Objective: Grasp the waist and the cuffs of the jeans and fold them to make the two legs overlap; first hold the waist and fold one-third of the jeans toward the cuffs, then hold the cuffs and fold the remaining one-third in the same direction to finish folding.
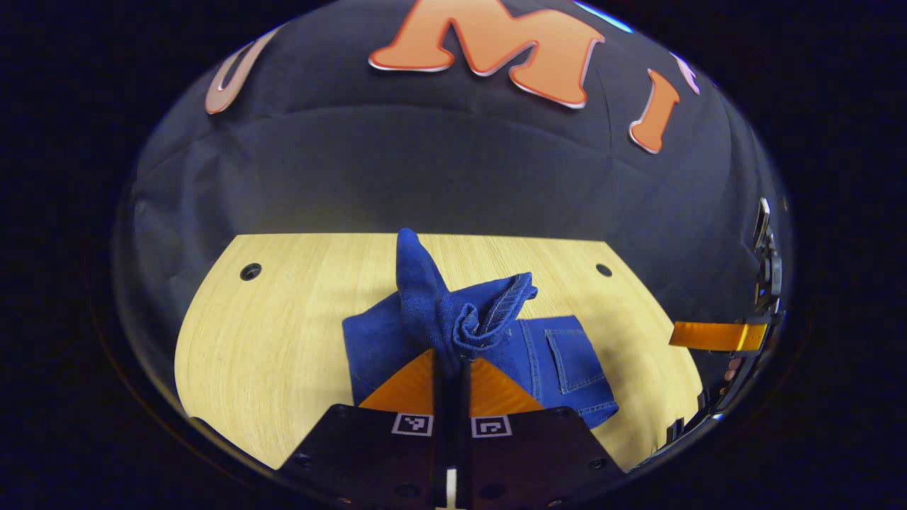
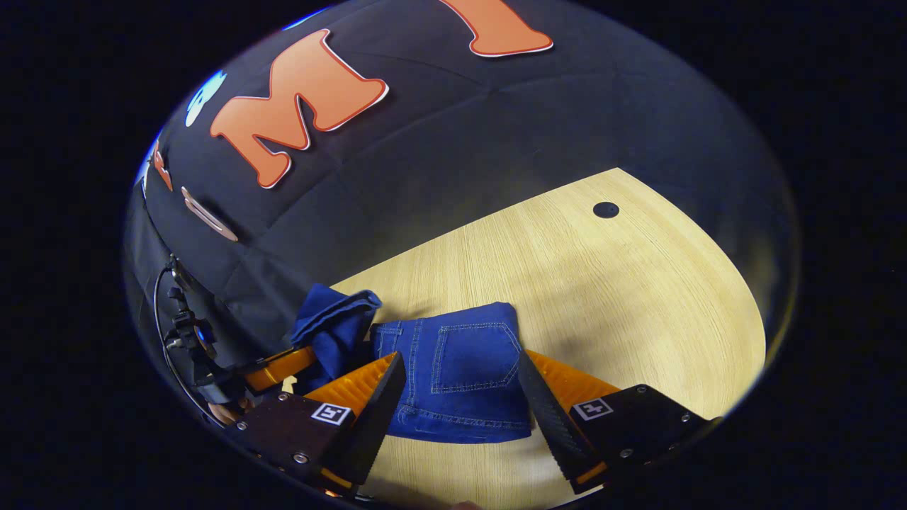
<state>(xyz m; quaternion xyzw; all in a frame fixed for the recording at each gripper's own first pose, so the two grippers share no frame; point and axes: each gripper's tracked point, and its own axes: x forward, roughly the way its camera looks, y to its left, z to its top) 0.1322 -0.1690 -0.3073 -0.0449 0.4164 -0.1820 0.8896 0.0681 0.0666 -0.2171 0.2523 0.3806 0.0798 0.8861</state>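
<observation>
Jeans (image 1: 560, 361) lie bunched on the pale wooden desk (image 1: 283, 340), toward its near edge, with the back-pocket panel spread flat and stitching showing along its hem. In the left gripper view, the left gripper (image 1: 451, 365) has its fingers (image 1: 441, 382) pressed together on a thick fold of the denim, which rises from the grip in a twisted peak and a rolled cuff-like lump above the flat panel. To the right of the jeans in that view, near the desk's edge, part of the right gripper (image 1: 716, 336) shows, with fingertips of the hand holding it just below. In the right gripper view, the right gripper (image 2: 460, 393) hangs over the jeans (image 2: 468, 368) with its fingers (image 2: 545, 411) spread wide, one on each side of the pocket panel; whether they touch the cloth cannot be told, and they do not pinch it. Left of the panel there, the raised bundle of denim sits in the left gripper (image 2: 283, 368), close to the booth's black cloth wall (image 2: 425, 156). Round dark holes (image 1: 250, 271) mark the desk beyond the jeans, toward its far corners.
</observation>
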